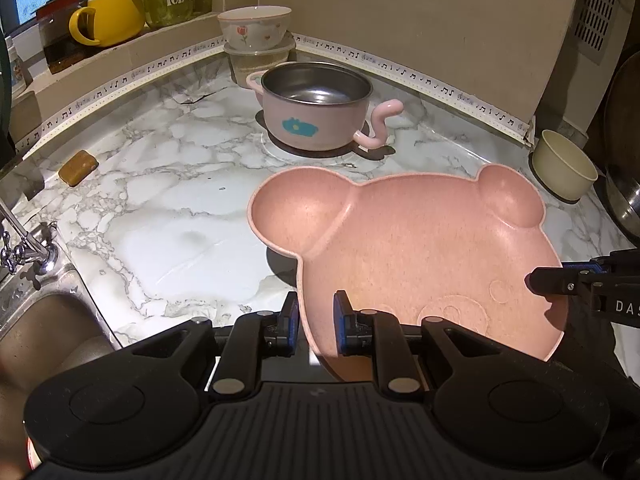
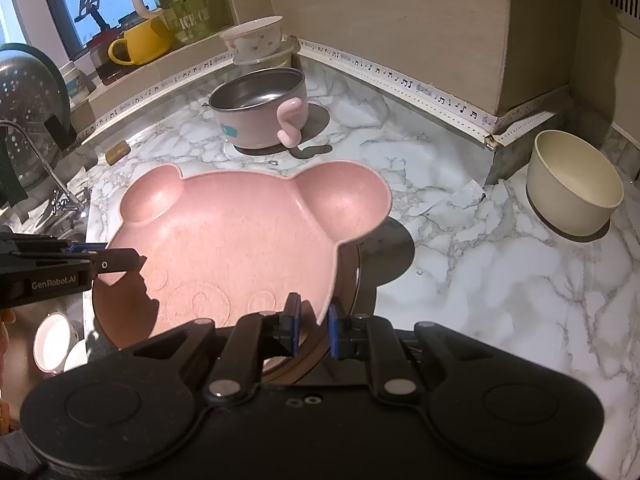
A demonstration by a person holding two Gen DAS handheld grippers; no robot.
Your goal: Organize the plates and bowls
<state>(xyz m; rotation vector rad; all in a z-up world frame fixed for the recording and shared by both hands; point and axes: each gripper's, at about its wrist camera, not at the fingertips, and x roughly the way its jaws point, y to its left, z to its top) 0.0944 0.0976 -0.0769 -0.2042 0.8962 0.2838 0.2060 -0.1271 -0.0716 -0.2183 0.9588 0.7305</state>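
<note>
Over marble counter (image 1: 168, 200): pink bear plate (image 1: 420, 248), ears pointing away.

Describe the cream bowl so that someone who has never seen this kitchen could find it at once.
Start at the marble counter and follow it to the right-hand side, just past the jutting wall corner with the music-note trim. The cream bowl stands there alone and upright. Unlike the pink handled pot and the pink bear-shaped plate, it is plain, pale and undecorated, with no handle.
</note>
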